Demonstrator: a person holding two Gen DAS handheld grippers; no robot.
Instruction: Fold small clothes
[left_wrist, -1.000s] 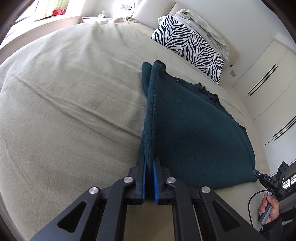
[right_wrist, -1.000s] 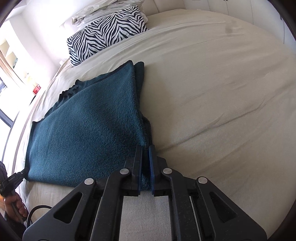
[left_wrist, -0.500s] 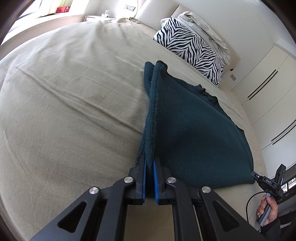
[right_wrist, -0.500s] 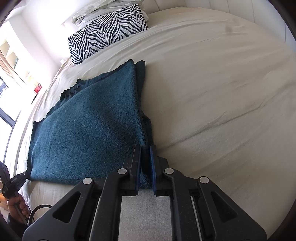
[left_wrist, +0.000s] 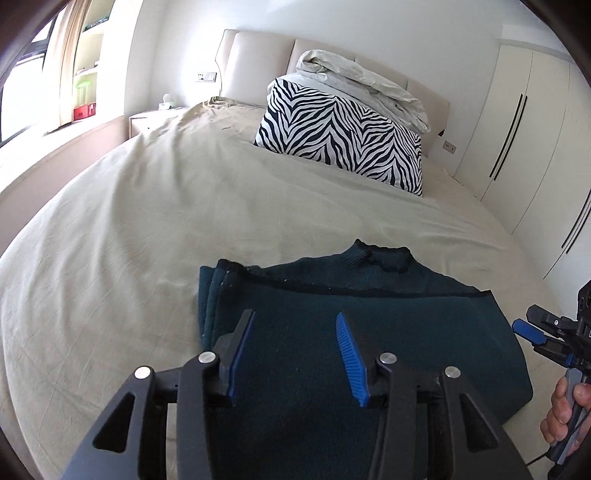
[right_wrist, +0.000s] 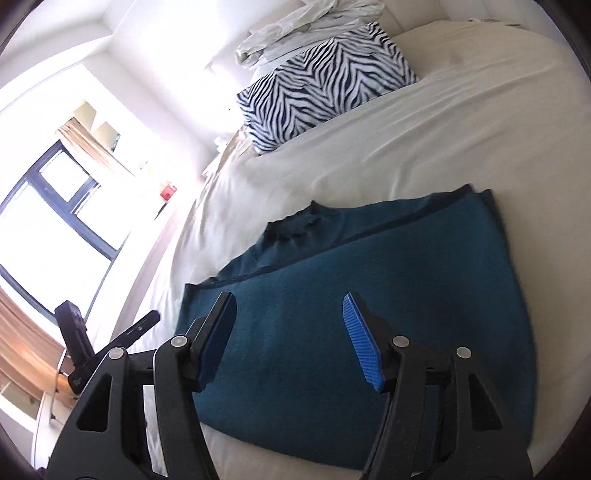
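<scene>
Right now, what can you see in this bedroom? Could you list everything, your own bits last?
Garment: one, dark teal, folded flat on the near part of the bed, collar toward the headboard.
Bed sheet: one, beige, covering the bed.
Zebra pillow: one, black and white, near the headboard.
Crumpled duvet: one, off-white, piled behind the zebra pillow.
Headboard: one, cream, padded, against the wall.
Wardrobe: one, white with dark handles, right of the bed.
Window: one, dark-framed, bright, with tan curtains.
Red box: one, on the window ledge.
Left claw: one, black with blue pads, open above the garment.
Right claw: one, black with blue pads, open above the garment.
</scene>
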